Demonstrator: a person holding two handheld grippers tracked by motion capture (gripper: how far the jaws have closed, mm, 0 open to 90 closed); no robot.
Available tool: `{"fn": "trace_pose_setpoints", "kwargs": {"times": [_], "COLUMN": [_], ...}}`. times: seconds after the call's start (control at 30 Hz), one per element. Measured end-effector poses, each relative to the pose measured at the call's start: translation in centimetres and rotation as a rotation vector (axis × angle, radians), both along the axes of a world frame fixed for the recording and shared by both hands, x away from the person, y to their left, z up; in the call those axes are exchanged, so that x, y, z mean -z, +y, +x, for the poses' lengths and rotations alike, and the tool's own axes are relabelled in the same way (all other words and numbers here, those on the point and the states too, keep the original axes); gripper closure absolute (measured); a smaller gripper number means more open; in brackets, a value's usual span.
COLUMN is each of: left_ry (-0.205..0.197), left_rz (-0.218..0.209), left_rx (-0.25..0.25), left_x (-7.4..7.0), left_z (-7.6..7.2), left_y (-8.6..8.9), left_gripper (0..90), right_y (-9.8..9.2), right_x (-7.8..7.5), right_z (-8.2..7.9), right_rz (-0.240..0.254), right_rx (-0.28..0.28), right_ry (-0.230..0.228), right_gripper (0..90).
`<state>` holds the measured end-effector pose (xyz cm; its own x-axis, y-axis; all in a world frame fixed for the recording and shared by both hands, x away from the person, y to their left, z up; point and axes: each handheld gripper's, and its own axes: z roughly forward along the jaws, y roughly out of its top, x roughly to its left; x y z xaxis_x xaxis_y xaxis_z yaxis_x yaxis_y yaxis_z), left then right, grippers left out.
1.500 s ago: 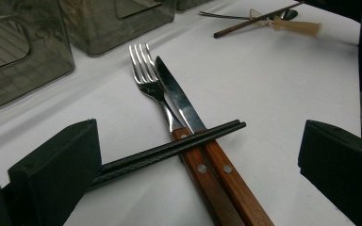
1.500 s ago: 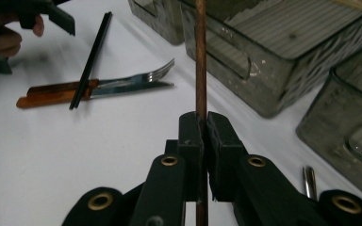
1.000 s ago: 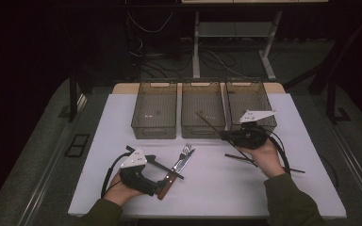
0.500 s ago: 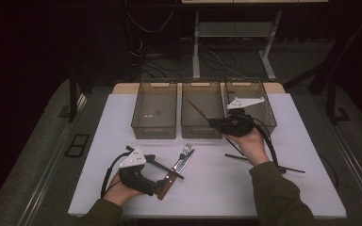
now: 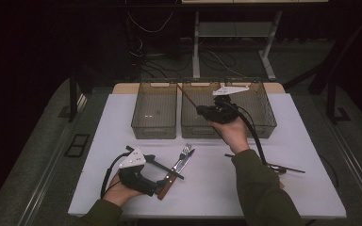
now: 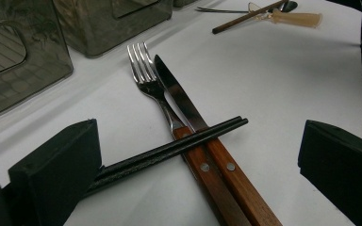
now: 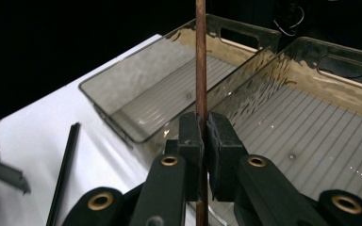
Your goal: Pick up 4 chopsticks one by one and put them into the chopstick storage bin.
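Note:
My right gripper [image 5: 201,111] is shut on a thin brown chopstick [image 5: 188,98], raised over the middle clear bin [image 5: 199,128]. The stick points up and to the left. In the right gripper view the pads [image 7: 221,141] pinch the brown chopstick [image 7: 200,56] above the bin wall. My left gripper [image 5: 158,181] rests on the white table near the front left, its jaws open wide. Between those jaws lie a fork [image 6: 146,75] and a knife [image 6: 179,94] with wooden handles. A pair of black chopsticks [image 6: 179,143] lies across the handles. Nothing is pinched in the left gripper [image 6: 198,141].
Three clear bins stand in a row at the back: left [image 5: 153,128], middle, right [image 5: 264,127]. Another brown chopstick [image 5: 264,163] and more cutlery lie at the right of the white table [image 5: 207,197]. Cables trail from both grippers.
My right gripper has lifted and moved away from me and leftward with the brown chopstick, from the table by the right bin to above the middle bin. The left gripper stayed put.

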<state>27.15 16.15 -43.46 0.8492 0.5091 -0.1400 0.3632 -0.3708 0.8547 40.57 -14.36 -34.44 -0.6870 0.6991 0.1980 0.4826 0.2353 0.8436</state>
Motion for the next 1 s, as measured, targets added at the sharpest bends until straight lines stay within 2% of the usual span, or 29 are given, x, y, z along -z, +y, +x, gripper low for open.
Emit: {"fn": "trace_pose_setpoints", "kwargs": {"times": [0.2, 0.43, 0.7, 1.0], "left_ry": [0.001, -0.006, 0.010, 0.011], "left_rz": [-0.002, -0.006, -0.006, -0.005], "left_rx": [0.001, -0.001, 0.001, -0.004], "left_x": [0.0, -0.1, 0.0, 0.1], "left_z": [0.0, 0.0, 0.0, 0.1], "left_y": [0.0, 0.1, 0.0, 0.2], "left_gripper": [0.0, 0.0, 0.0, 0.0], "right_y": [1.5, 3.4, 6.6, 9.9], "right_x": [-0.5, -1.1, -1.4, -1.2], "right_z": [0.9, 1.9, 4.0, 5.8], "right_rz": [0.007, 0.003, 0.009, -0.004], "right_rx": [0.022, 0.024, 0.039, 0.068], "right_ry": [-0.008, -0.017, -0.019, -0.013], "right_gripper": [85.0, 85.0, 85.0, 85.0]}}
